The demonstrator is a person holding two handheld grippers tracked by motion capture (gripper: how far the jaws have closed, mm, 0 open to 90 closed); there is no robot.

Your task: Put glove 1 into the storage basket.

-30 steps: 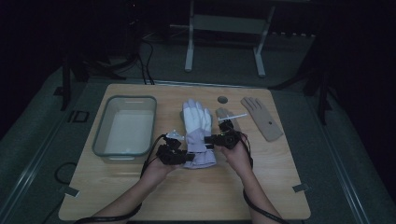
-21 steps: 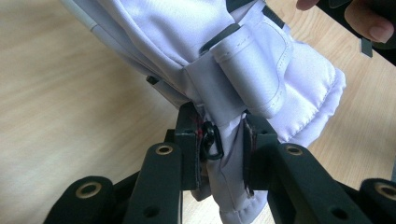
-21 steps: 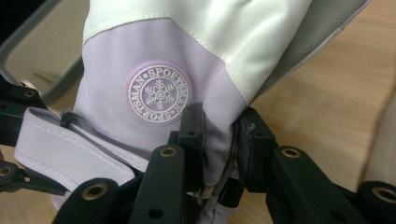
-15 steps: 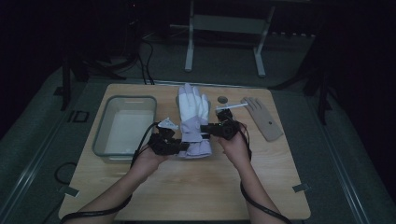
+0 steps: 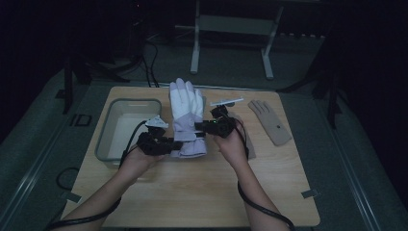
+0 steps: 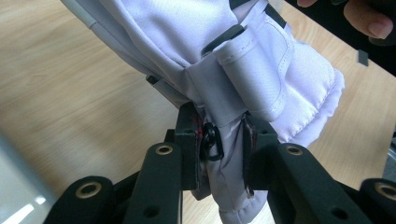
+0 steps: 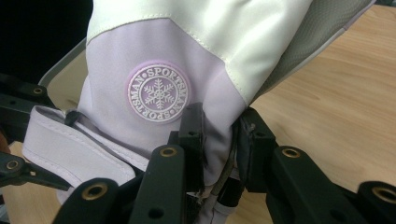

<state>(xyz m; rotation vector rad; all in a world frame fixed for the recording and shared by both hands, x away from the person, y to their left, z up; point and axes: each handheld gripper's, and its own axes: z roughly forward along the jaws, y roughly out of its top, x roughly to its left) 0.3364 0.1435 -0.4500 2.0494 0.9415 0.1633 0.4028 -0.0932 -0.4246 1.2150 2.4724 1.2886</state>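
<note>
dark room, grey floor [image 5: 43, 144], wooden table [image 5: 192, 192], metal stand [image 5: 231, 24] behind

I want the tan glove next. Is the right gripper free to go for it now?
Probably not: the right gripper is shut on the ski glove, shared with the left gripper. The tan glove lies unobstructed.

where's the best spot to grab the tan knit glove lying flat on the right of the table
Probably the cuff end of the flat tan knit glove, the end nearer the person. Come from above on the near side: it lies flat on the wooden table, fingers pointing away, and the cuff is one wide band.
</note>
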